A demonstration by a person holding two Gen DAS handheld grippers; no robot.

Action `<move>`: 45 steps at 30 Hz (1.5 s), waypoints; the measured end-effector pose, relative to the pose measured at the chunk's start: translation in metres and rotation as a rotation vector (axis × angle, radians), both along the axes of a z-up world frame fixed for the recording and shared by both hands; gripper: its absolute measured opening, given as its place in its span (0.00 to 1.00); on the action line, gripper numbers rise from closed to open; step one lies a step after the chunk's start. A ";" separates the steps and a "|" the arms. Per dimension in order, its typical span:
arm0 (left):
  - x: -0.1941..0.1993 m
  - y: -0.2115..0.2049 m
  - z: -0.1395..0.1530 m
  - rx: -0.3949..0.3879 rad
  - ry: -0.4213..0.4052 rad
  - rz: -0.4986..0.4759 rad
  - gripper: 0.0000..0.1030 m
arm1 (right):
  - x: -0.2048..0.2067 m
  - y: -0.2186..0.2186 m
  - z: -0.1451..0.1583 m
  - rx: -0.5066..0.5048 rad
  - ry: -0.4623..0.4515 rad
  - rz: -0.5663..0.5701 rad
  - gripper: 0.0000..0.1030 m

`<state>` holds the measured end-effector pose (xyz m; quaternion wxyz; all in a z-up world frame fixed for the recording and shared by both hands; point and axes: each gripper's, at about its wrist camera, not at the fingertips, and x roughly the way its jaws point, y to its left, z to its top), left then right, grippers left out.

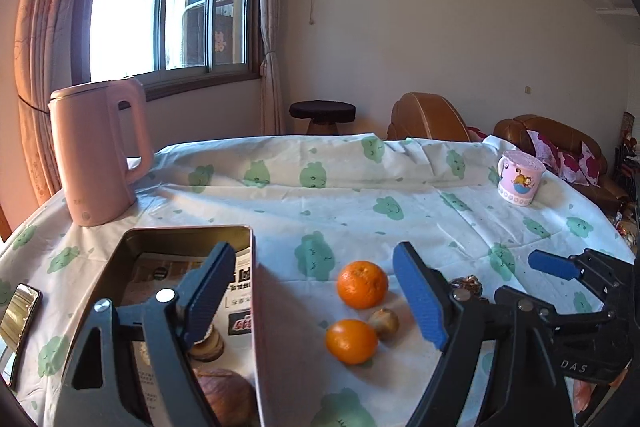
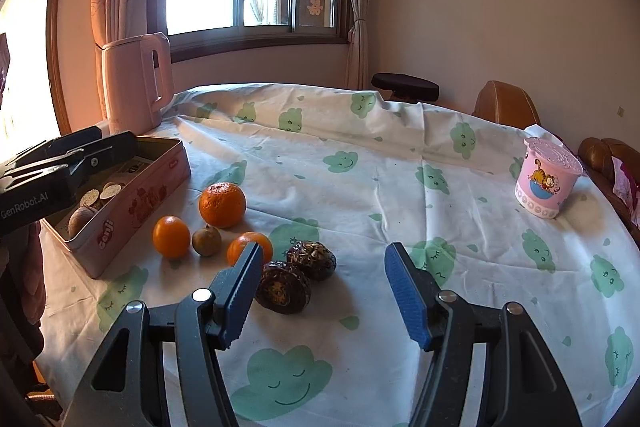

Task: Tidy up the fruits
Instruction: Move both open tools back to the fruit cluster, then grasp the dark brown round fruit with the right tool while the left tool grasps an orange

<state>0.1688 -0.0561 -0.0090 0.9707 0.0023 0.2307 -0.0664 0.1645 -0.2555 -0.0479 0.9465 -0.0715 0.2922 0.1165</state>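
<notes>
A pink tin box (image 2: 136, 203) lined with newspaper holds several brown fruits (image 2: 82, 219). On the cloth beside it lie a large orange (image 2: 222, 205), two small oranges (image 2: 171, 236) (image 2: 245, 245), a small brown fruit (image 2: 206, 239) and two dark wrinkled fruits (image 2: 311, 259) (image 2: 283, 287). My left gripper (image 1: 316, 291) is open and empty, straddling the tin's (image 1: 188, 239) right wall, left finger over the tin, with two oranges (image 1: 362, 283) (image 1: 351, 341) between its fingers. My right gripper (image 2: 320, 291) is open and empty above the dark fruits.
A pink kettle (image 1: 96, 155) stands behind the tin at the table's left. A pink cartoon cup (image 2: 546, 177) stands far right. A gold-edged object (image 1: 18, 311) lies left of the tin. Sofas and a stool stand beyond the table.
</notes>
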 end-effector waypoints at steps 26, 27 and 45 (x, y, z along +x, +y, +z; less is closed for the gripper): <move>0.013 0.037 -0.021 0.019 0.055 0.090 0.96 | 0.024 0.027 -0.026 -0.040 0.184 0.053 0.63; 0.009 0.034 -0.022 0.016 0.057 0.076 0.96 | 0.025 0.027 -0.026 -0.040 0.188 0.050 0.63; 0.008 -0.007 -0.038 0.088 0.174 -0.116 0.84 | 0.022 0.020 -0.018 0.012 0.139 0.018 0.43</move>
